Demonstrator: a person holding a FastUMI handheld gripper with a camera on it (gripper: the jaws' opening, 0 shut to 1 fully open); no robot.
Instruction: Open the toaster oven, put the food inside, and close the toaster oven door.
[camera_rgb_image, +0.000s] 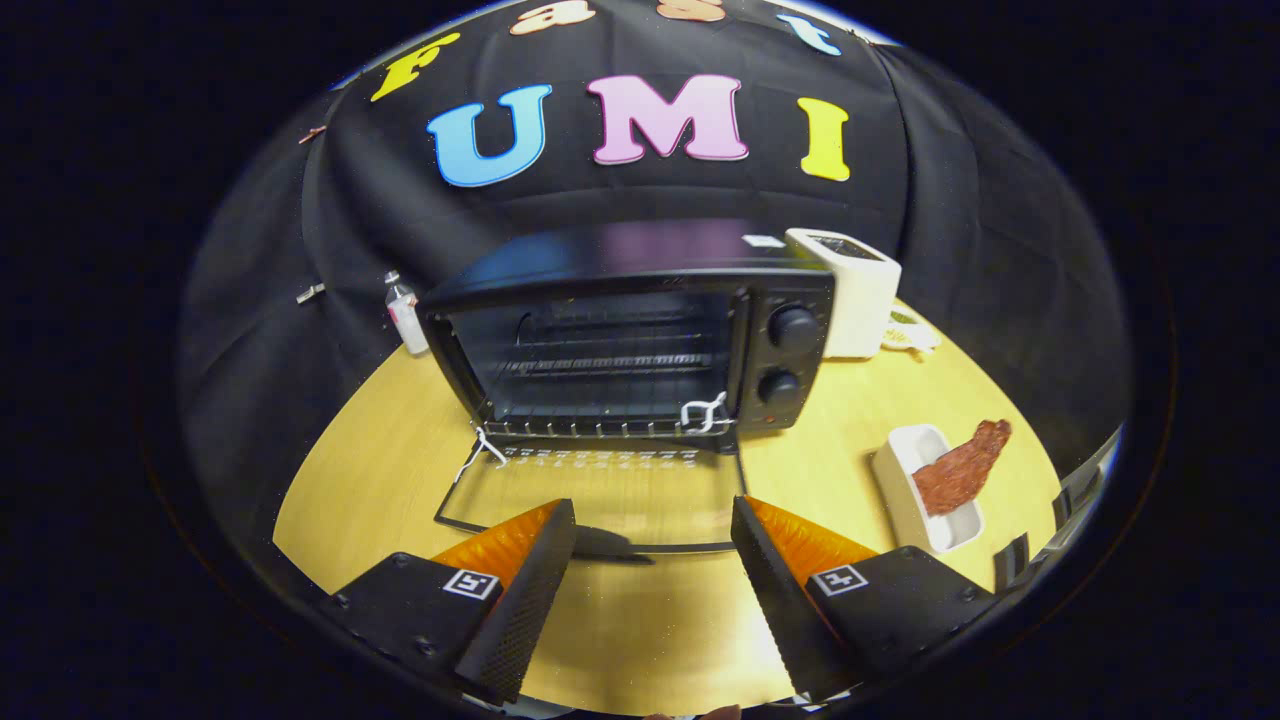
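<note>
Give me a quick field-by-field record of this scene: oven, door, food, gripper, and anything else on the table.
toaster oven: black, on the wooden table, beyond the fingers
oven door: open, folded down flat just ahead of the fingers
oven inside: wire rack, no food on it
food: reddish-brown piece lying in a white dish, right of the oven
gripper: open, fingers apart, holding nothing
other items: white appliance behind the oven's right side; small bottle to its left
</note>
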